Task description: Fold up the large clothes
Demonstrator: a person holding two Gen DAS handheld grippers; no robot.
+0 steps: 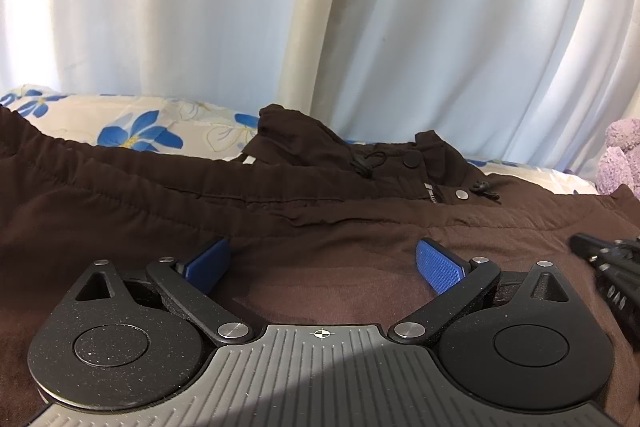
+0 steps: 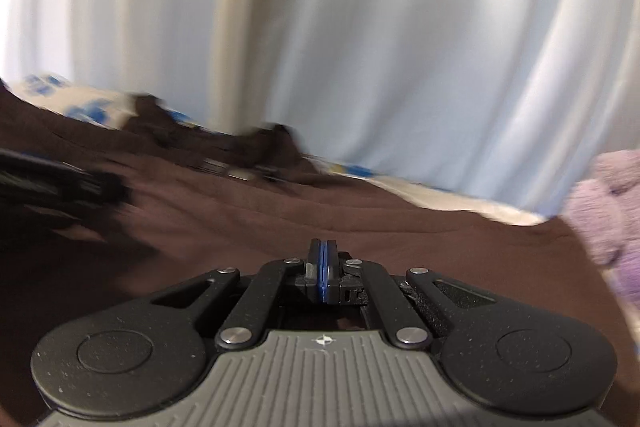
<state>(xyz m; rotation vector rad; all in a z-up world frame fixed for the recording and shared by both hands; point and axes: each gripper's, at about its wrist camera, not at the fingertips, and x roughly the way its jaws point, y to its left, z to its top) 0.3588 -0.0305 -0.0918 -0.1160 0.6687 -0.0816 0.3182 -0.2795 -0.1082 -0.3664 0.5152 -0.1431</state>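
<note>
A large dark brown jacket (image 1: 320, 219) lies spread on the bed, its collar, snaps and drawcord bunched at the far edge (image 1: 400, 163). My left gripper (image 1: 324, 259) is open, its blue pads wide apart, low over the brown fabric with nothing between them. In the right wrist view, which is blurred, my right gripper (image 2: 323, 255) is shut, blue pads pressed together, just above the jacket (image 2: 360, 203); no cloth shows between the pads. The right gripper's black body shows at the right edge of the left wrist view (image 1: 608, 267).
A floral sheet with blue flowers (image 1: 132, 131) covers the bed beyond the jacket. Pale curtains (image 1: 320, 7) hang close behind. A purple plush toy (image 1: 620, 155) sits at the right, also in the right wrist view (image 2: 608, 211).
</note>
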